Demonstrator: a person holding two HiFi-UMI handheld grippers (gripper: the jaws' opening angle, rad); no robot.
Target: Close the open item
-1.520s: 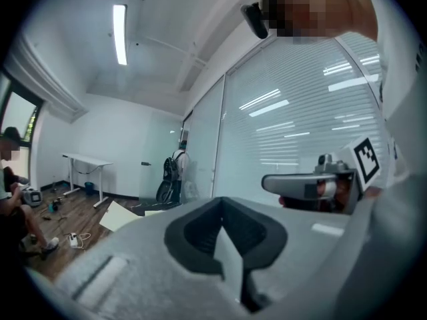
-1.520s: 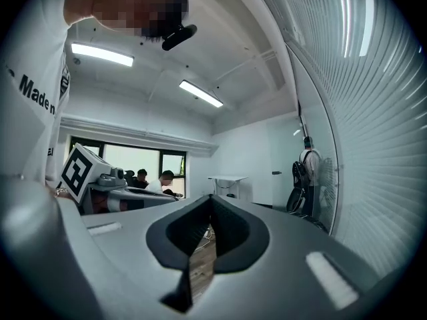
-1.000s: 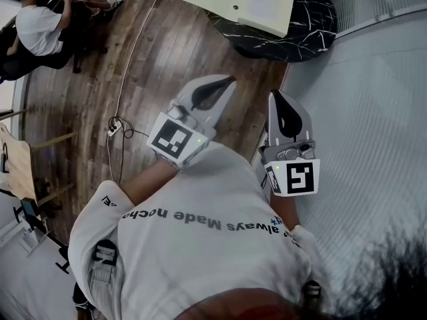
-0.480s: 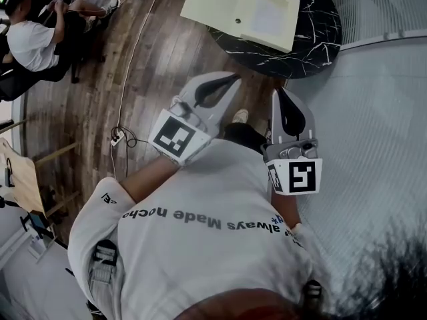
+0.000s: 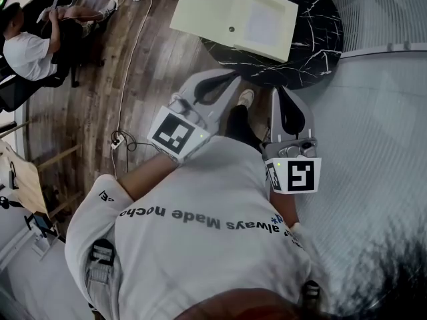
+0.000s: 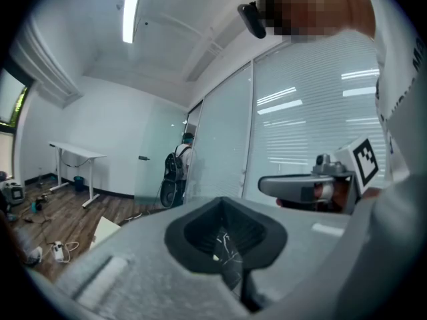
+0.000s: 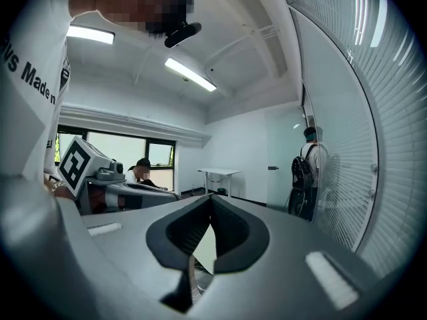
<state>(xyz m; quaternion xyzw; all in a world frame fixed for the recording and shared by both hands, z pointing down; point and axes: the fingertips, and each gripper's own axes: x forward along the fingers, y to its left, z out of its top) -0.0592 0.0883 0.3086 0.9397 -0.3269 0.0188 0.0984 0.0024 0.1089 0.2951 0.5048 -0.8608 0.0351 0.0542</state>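
Head view: open cream folder is lying on the black marble surface, overhanging its left edge. Left gripper and right gripper are hovering near the surface's edge, fingers clenched on nothing.

Office room around a dark round desk

A wooden floor runs under a round black marble desk veined in white. A white cable trails across the boards to a power strip near a tangle of darker wire. At the upper left a seated person in a white top sits on a dark chair. In the left gripper view a white table stands against the far wall, a person with a backpack stands by a glass partition, and a ceiling light strip glows overhead. Slatted blinds line the wall on the right, and a window shows beyond.
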